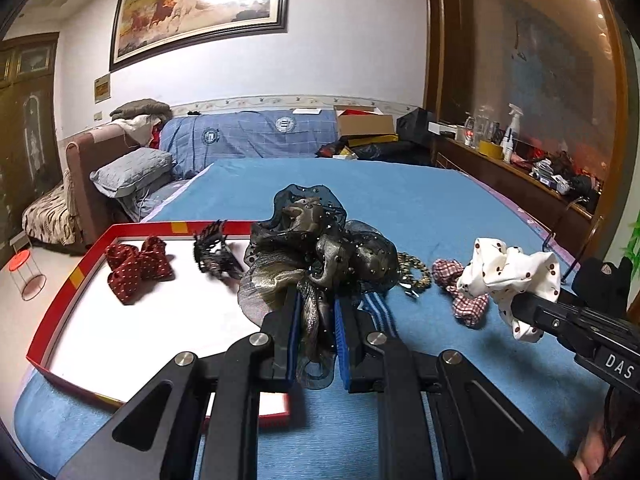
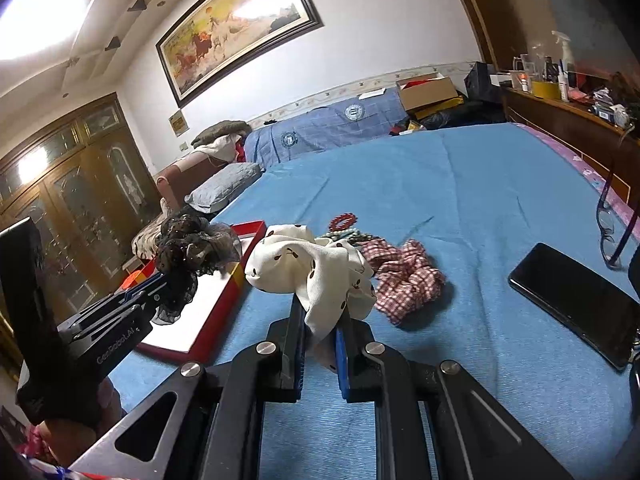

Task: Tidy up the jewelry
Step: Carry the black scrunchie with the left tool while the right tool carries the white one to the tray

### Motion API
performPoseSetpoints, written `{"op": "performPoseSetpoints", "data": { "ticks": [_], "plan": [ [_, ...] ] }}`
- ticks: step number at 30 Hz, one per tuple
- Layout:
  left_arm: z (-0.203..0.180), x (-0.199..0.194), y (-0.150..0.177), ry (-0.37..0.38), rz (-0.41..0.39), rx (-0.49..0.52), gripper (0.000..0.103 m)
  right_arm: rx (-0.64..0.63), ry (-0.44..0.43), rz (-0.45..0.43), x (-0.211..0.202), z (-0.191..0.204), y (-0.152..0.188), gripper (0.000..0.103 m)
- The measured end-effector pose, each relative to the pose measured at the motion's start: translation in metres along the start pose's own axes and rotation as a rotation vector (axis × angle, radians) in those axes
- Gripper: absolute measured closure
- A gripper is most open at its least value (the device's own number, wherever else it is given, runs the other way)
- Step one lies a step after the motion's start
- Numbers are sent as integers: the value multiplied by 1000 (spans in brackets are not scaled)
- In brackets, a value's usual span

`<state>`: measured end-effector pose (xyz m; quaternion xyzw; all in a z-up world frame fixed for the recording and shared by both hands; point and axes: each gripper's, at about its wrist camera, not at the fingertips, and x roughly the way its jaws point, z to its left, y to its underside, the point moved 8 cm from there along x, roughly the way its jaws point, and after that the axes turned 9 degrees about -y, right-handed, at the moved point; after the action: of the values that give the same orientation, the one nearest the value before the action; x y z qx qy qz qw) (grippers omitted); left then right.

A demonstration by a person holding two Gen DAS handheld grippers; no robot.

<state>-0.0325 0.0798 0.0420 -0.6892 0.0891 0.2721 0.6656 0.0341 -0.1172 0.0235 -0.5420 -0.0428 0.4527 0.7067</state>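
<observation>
A black and gold mesh scrunchie (image 1: 316, 256), studded with small beads, is hanging pinched between the blue pads of the left gripper (image 1: 316, 320), which is clenching its trailing fabric just above the right-hand edge of a red-rimmed tray (image 1: 68, 280). The tray's white floor is already holding a dark red polka-dot scrunchie (image 1: 138, 268) and, just beside it, a black claw hair clip (image 1: 214, 254).

To the right, the right gripper (image 2: 320, 324) is gripping a white cherry-print scrunchie (image 2: 308, 268) by a fold of cloth, its jaws closed tight on the fabric, over the blue bedspread (image 2: 460, 184) that is covering the bed. Directly behind that scrunchie, a red-and-white checked scrunchie (image 2: 404, 276) is lying on the bedspread, touching or nearly touching it in the right wrist view. Farther back, a red bead bracelet (image 2: 343, 221) and a pale green bead strand (image 2: 344, 235) are resting together. In the left wrist view, a gold chain piece (image 1: 416, 276) is showing behind the mesh scrunchie, and a blue-and-white striped band (image 1: 378, 312) is peeking out just right of the left gripper's fingers.

A black phone (image 2: 576, 300) is lying flat well to the right, near a pair of dark-framed glasses (image 2: 608, 220) at the bed's edge. A person's hand (image 2: 68, 432) is wrapping the left gripper's handle at the lower left of the right wrist view.
</observation>
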Motion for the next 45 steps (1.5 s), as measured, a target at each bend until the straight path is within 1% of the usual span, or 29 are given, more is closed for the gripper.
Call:
{"op": "performPoseSetpoints", "data": {
  "ticks": [13, 21, 30, 45],
  "plan": [
    [31, 2, -4, -29, 6, -60, 88, -26, -31, 23, 14, 14, -6, 89],
    [47, 4, -7, -48, 3, -88, 88, -57, -63, 27, 23, 35, -14, 89],
    [79, 7, -11, -90, 4, -141, 88, -91, -96, 44, 39, 56, -19, 89],
    [131, 15, 4, -148, 36, -213, 87, -108, -140, 91, 68, 83, -19, 89]
  ]
}}
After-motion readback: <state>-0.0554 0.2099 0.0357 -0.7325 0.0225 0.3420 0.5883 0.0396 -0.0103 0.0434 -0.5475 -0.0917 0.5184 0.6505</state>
